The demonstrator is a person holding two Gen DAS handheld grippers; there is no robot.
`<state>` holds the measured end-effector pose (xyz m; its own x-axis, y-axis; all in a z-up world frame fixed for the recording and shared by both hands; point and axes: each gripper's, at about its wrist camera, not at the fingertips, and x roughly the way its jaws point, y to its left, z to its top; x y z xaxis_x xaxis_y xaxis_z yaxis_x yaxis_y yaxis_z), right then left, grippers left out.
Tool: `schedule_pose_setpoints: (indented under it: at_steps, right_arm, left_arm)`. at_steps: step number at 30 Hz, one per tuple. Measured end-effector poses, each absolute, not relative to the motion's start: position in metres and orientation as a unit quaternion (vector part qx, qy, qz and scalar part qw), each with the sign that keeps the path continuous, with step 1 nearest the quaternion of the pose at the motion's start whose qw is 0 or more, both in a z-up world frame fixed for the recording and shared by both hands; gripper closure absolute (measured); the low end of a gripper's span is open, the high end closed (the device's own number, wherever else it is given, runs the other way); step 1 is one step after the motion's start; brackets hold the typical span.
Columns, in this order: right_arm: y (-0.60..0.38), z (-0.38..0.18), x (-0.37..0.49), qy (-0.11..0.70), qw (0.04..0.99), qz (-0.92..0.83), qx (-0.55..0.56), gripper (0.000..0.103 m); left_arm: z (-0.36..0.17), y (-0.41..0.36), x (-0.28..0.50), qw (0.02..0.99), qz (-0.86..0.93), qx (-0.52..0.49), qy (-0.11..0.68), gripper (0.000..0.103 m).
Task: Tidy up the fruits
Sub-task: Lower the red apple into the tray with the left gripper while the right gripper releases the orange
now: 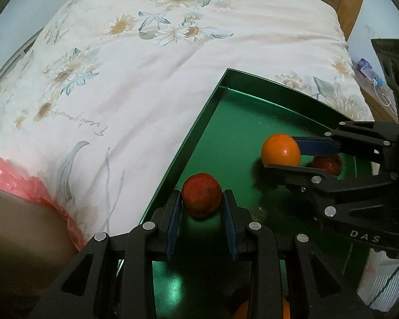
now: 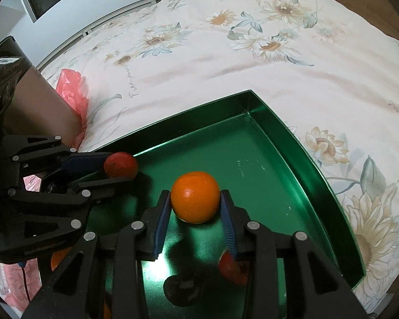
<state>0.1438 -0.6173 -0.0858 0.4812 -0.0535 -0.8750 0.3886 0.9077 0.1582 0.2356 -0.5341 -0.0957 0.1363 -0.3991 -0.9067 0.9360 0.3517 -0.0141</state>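
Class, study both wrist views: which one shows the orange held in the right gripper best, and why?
The right wrist view: the orange sits central and nearly whole between the right gripper's blue pads. The left wrist view shows it smaller, off to the side, its lower edge hidden by a finger.

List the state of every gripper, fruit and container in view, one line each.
Left gripper: shut on the red fruit.
Red fruit: gripped, over the tray.
Right gripper: shut on the orange.
Orange: gripped, over the tray.
Second red fruit: loose in the tray.
Green tray: open-topped, on the flowered quilt.
Pink plastic bag: crumpled, beside the tray.
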Motion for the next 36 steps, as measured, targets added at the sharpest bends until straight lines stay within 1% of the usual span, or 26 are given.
schedule_pose_setpoints:
  at_steps: [18,30,33,36]
  right_arm:
    - [-0.621,-0.089,0.147,0.489,0.843,-0.127,0.183,0.074]
    - [-0.618,-0.090,0.151,0.488,0.845,-0.117,0.184,0.074]
    - [-0.617,-0.090,0.151,0.487,0.846,-0.116,0.184,0.074]
    - [-0.618,-0.091,0.151,0.486,0.846,-0.117,0.185,0.074]
  left_arm:
    - [-0.099,-0.548,0.235,0.692,-0.493,0.327,0.414,0.075]
    - [-0.101,-0.545,0.245,0.691,-0.504,0.285,0.434,0.075]
    - [-0.103,-0.545,0.248,0.690,-0.507,0.268,0.441,0.071]
    - [-0.104,-0.545,0.247,0.691,-0.507,0.269,0.439,0.070]
